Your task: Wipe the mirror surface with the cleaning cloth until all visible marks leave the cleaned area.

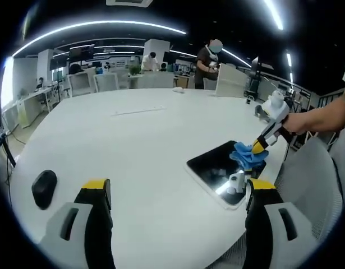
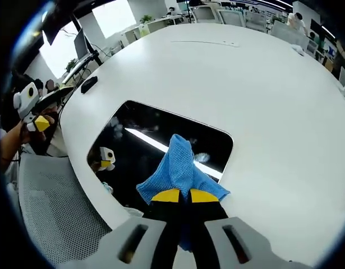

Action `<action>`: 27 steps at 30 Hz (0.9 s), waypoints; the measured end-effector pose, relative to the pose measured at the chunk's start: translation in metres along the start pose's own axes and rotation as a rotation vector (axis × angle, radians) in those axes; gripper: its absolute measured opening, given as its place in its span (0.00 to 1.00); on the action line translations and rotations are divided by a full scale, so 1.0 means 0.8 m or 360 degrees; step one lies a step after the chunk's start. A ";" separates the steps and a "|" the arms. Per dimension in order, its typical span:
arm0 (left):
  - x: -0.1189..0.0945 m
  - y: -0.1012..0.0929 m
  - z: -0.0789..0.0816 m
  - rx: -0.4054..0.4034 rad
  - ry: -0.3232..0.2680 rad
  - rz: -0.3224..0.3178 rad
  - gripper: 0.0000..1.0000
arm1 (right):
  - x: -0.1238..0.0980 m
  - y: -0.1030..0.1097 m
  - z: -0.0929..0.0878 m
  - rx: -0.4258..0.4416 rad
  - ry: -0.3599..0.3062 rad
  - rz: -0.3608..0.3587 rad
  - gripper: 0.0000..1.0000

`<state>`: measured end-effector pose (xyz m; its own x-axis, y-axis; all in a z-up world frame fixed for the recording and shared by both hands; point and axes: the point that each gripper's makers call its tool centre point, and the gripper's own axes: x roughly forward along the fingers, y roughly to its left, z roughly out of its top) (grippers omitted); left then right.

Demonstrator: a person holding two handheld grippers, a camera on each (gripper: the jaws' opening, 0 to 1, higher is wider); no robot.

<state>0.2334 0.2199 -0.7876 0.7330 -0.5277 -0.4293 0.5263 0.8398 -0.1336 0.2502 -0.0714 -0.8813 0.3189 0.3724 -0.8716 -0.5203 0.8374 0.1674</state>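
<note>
We cannot see the part of the mirror (image 2: pixel 155 131) that lies under the blue cloth (image 2: pixel 178 168), nor judge marks on its glass, which shows ceiling-light reflections. The right gripper (image 2: pixel 183 196) covers the cloth's near edge. In the left gripper view, the 2 people (image 1: pixel 208 59) at the far desks are too small to make out.

Left tongs (image 1: pixel 178 193) grey with black jaws, yellow tips, right tongs (image 2: pixel 184 196) likewise
</note>
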 end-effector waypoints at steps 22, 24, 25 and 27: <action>-0.001 0.002 0.004 -0.0032 -0.0012 0.0018 0.99 | 0.016 -0.028 0.038 -0.0024 -0.0007 -0.0034 0.00; -0.002 0.001 0.005 -0.0037 -0.0015 0.0018 0.99 | 0.016 -0.030 0.041 -0.0033 -0.0006 -0.0038 0.00; -0.002 0.000 0.005 -0.0038 -0.0015 0.0018 0.99 | 0.017 -0.031 0.043 -0.0041 -0.0006 -0.0041 0.00; -0.001 -0.001 0.005 -0.0039 -0.0013 0.0017 0.99 | 0.018 -0.033 0.045 -0.0048 -0.0004 -0.0044 0.00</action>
<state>0.2342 0.2194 -0.7834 0.7421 -0.5195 -0.4235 0.5077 0.8482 -0.1509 0.2974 -0.0736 -0.8817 0.3358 0.3502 -0.8744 -0.5346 0.8352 0.1292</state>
